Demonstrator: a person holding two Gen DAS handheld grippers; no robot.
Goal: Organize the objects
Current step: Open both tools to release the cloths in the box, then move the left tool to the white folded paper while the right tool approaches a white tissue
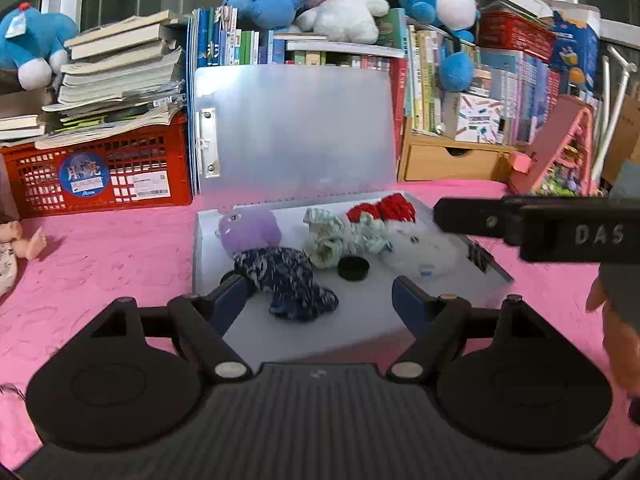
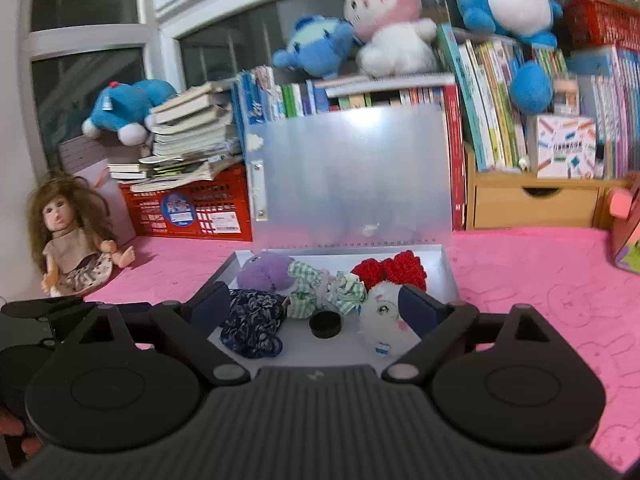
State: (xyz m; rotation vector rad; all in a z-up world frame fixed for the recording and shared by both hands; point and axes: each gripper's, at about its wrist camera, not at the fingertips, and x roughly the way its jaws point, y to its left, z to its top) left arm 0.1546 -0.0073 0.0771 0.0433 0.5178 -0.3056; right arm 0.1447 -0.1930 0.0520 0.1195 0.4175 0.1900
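Both tools stand with jaws spread and nothing between them. The left gripper (image 1: 320,296) hovers at the near edge of the open box (image 1: 360,320), the dark blue scrunchie (image 1: 288,280) lying just ahead by its left finger. The right gripper (image 2: 312,308) faces the same box, nearest the white plush head (image 2: 384,320). The black cap (image 2: 326,325) sits between them; the upright lid (image 1: 296,128) stands behind.

Black tongs (image 1: 320,292), dark-blue pads (image 1: 406,300)
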